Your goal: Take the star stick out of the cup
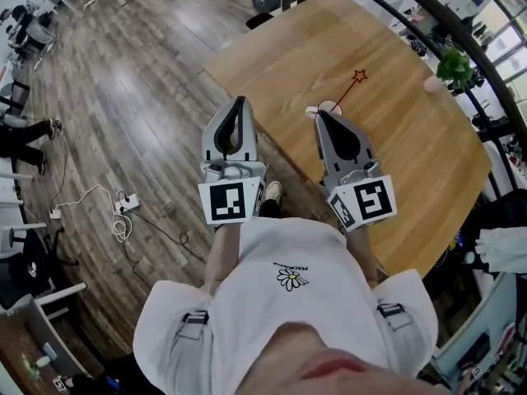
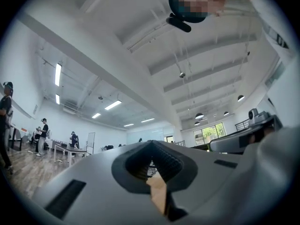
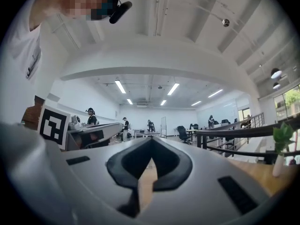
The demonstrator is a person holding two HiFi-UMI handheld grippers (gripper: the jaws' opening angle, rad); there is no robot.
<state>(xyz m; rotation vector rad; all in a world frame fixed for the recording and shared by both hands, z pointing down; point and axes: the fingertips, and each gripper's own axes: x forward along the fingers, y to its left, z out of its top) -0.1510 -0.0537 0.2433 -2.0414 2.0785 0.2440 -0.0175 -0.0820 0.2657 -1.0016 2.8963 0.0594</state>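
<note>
Head view: both grippers empty, star stick standing in the cup.
Fingers of the right gripper pressed together on nothing; left gripper likewise clenched and empty, held level beside it at the desk's near edge. Cup stands just inside that edge, just beyond the right tip; stick leans from it toward the desk's middle, star uppermost. Likely closed for the approach only: right gripper, being nearer, must open to take the shaft.
</note>
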